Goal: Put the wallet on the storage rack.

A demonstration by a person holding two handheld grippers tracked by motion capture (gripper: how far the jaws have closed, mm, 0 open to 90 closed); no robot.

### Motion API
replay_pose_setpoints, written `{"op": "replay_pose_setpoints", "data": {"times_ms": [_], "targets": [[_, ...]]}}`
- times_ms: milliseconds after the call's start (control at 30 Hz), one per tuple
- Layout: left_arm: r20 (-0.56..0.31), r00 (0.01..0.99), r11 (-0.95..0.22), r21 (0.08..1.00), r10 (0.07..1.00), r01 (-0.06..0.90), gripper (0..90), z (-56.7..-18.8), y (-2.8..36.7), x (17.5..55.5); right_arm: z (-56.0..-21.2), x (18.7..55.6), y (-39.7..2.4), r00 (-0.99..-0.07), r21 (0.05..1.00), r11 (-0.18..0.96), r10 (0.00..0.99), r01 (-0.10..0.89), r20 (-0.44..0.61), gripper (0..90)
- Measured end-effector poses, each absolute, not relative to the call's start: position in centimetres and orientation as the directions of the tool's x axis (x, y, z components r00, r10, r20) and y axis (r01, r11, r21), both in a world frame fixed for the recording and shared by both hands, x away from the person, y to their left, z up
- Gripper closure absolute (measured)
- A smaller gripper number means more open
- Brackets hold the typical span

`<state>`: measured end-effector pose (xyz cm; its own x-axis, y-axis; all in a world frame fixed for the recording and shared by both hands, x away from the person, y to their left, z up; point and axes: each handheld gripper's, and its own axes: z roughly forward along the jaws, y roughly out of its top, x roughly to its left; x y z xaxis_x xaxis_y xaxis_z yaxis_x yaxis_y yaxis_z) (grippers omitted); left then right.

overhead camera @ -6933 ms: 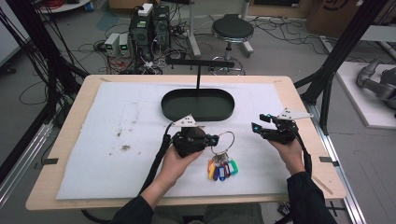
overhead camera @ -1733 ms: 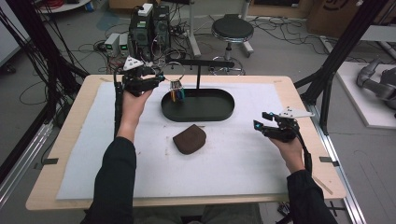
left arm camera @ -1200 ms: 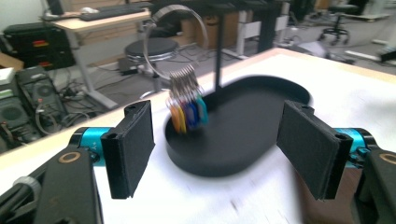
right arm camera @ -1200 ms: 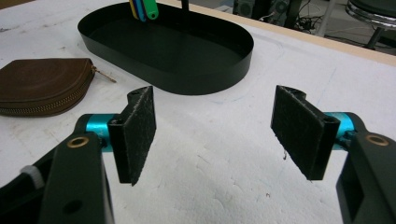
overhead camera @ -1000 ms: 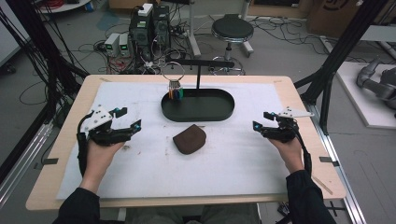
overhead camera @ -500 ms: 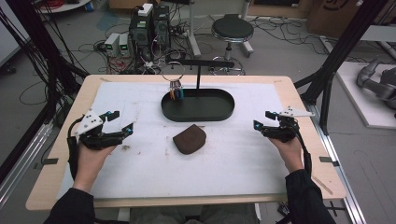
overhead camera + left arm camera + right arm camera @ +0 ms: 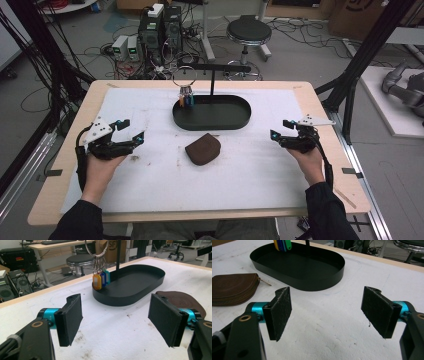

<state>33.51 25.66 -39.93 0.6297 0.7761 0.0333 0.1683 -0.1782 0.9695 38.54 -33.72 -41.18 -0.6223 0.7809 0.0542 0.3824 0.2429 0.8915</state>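
Black oval tray [image 7: 235, 120] holds coloured key tags [image 7: 187, 100] hanging from stand

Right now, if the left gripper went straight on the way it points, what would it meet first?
Probably the near wall of the black tray; the left gripper is open, with bare table first. Depth is uncertain; the brown pouch sits just right of that line.

Counts, table top:
- Black oval tray [image 7: 235, 121]: one.
- Black stand post [image 7: 212, 82] with crossbar, rising from tray: one.
- Key ring [image 7: 184, 77] hung on bar: one; coloured tags [image 7: 101, 280] on it, three clear (orange, blue, teal), possibly more behind.
- Brown zip pouch [image 7: 203, 148]: one.
- White mat [image 7: 260, 170]: one.
- Handheld grippers: two, left gripper [image 7: 127, 131], right gripper [image 7: 278, 129].
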Motion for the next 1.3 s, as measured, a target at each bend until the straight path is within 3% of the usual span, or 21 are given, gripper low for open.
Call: {"op": "replay_pose_setpoints", "data": {"times_ms": [367,533,833,1100,1300], "targets": [[0.011,0.664,-0.162,0.973,0.748,0.166,27.1,-39.6,23.4,33.4,-41.3,38.6,-33.8,-0.625,0.889,0.246,0.779,0.386,0.056,25.2],[-0.053,0.732,-0.152,0.966,0.679,0.21,27.1,-39.9,20.3,33.5,-41.4,38.8,-33.7,-0.629,0.89,0.247,0.776,0.384,0.056,25.2],[-0.06,0.81,-0.268,0.927,0.584,0.262,27.0,-41.5,14.6,33.8,-41.6,39.0,-33.6,-0.637,0.886,0.257,0.769,0.385,0.054,25.2],[-0.033,0.81,-0.374,0.875,0.586,0.307,25.0,-42.9,12.4,34.2,-41.5,38.9,-33.5,-0.643,0.886,0.259,0.764,0.384,0.055,25.2],[-0.154,0.759,-0.312,0.846,0.633,0.432,26.5,-44.0,12.8,35.6,-41.5,38.9,-33.5,-0.644,0.887,0.261,0.763,0.381,0.052,25.2]]}}
